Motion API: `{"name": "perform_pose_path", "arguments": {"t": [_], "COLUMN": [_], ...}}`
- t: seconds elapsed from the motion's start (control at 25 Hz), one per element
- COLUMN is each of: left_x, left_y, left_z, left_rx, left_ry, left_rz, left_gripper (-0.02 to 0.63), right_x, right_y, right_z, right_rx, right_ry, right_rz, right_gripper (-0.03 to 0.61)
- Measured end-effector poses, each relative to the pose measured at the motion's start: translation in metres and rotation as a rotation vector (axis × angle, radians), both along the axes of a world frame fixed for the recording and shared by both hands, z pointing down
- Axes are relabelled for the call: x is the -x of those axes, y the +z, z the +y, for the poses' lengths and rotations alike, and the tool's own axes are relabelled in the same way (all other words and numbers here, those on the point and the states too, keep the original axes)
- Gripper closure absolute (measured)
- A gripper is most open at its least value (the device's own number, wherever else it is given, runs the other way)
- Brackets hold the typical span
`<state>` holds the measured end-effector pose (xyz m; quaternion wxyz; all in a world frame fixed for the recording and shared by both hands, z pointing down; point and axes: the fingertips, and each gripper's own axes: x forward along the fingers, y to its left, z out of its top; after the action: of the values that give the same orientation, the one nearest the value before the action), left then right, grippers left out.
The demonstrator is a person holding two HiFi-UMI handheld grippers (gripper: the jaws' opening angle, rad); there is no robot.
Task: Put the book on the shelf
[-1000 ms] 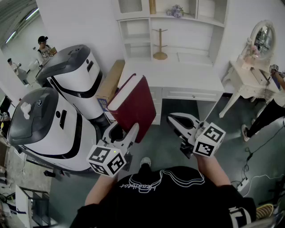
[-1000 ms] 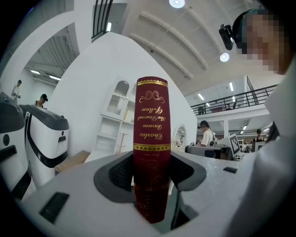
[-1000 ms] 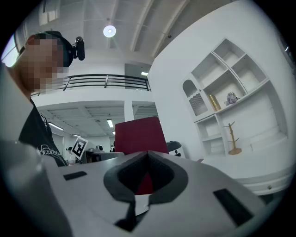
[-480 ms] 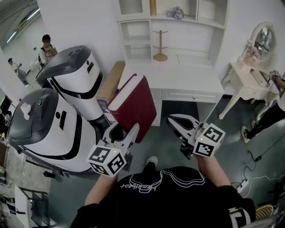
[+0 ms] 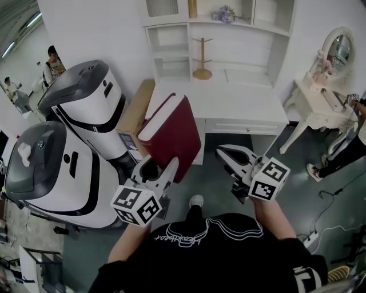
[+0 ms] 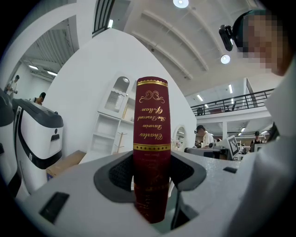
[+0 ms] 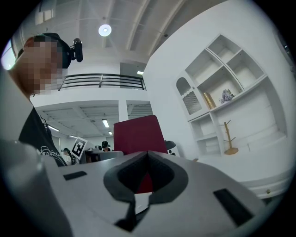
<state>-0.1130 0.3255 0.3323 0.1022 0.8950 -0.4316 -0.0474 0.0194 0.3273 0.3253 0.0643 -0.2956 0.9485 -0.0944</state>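
Red book [image 5: 171,133], lower edge hidden between left gripper [image 5: 155,167] fingers [image 5: 170,170].

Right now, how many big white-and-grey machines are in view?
2, both at the left: far machine beside the cardboard box, near machine in front of it.

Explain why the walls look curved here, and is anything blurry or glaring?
Head view: wide lens bows the shelf, light even, all sharp. Left gripper view: fisheye with black corners, book crisp, ceiling lamp glares. Right gripper view: same fisheye, second lamp glares.
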Motion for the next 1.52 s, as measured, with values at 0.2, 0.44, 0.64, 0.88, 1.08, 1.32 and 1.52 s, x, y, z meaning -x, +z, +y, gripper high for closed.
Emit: {"name": "perform_pose_path", "arguments": {"t": [0.2, 0.44, 0.64, 0.88, 1.08, 1.32, 1.52], "left_x": [-0.004, -0.013, -0.015, -0.011, -0.007, -0.004, -0.001], "left_y": [0.003, 0.003, 0.004, 0.004, -0.007, -0.013, -0.012], "left_z": [-0.060, -0.142, -0.214, -0.288, -0.326, -0.358, -0.378], "left_rx": [0.012, 0.030, 0.055, 0.052, -0.002, -0.011, -0.012], "left_ry": [0.020, 0.039, 0.045, 0.046, 0.033, 0.033, 0.016], "left_rz": [0.002, -0.001, 0.002, 0.013, -0.025, -0.010, -0.009], "left_gripper": [0.403, 0.403, 0.403, 0.403, 0.403, 0.403, 0.403], "right_x": [-0.005, -0.012, -0.016, -0.012, -0.010, -0.010, -0.007], "right_y": [0.007, 0.011, 0.017, 0.010, -0.005, -0.008, -0.005], "right_z": [-0.058, -0.137, -0.206, -0.274, -0.307, -0.332, -0.350], "right_rx": [0.022, 0.051, 0.094, 0.081, 0.031, 0.016, 0.022], "right_ry": [0.026, 0.046, 0.064, 0.073, 0.090, 0.102, 0.089], "right_rz": [0.000, -0.013, -0.023, 0.009, 0.017, 0.014, 0.020], "right_gripper": [0.572, 0.572, 0.572, 0.572, 0.572, 0.572, 0.572]}}
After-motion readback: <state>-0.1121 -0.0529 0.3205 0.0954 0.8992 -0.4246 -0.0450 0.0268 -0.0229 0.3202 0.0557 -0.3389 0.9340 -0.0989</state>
